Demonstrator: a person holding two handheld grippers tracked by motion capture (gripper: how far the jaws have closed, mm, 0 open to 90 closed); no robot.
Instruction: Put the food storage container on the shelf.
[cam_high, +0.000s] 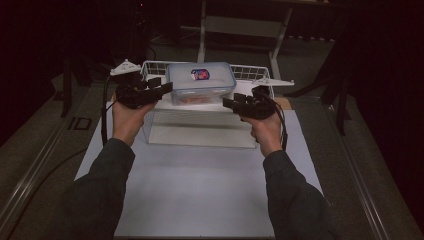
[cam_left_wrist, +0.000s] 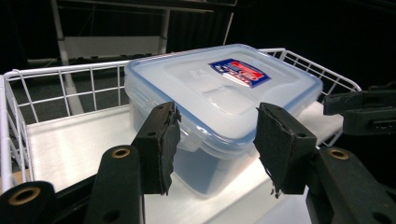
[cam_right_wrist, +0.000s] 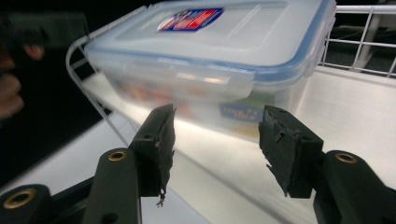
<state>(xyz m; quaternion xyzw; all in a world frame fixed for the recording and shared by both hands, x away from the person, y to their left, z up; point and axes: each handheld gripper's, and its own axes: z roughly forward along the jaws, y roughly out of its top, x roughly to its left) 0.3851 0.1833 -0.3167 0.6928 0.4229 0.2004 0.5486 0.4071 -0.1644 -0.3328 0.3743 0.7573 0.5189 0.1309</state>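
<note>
A clear plastic food box (cam_high: 200, 86) with a blue-rimmed lid and a red and blue label sits in a white wire basket (cam_high: 154, 64) at the far side of the table. My left gripper (cam_high: 163, 86) is open at the box's left side. In the left gripper view the near corner of the box (cam_left_wrist: 219, 88) lies between the spread jaws of the left gripper (cam_left_wrist: 217, 144), untouched. My right gripper (cam_high: 229, 103) is open at the box's right side. In the right gripper view the right gripper (cam_right_wrist: 215, 140) stops just short of the latched side of the box (cam_right_wrist: 210, 42).
The basket (cam_left_wrist: 60, 70) has a white floor and low wire walls (cam_right_wrist: 359, 28). A white mat (cam_high: 200, 190) covers the table in front of it. A pale frame with legs (cam_high: 202, 30) stands behind the table. Metal rails (cam_high: 30, 165) run along both sides.
</note>
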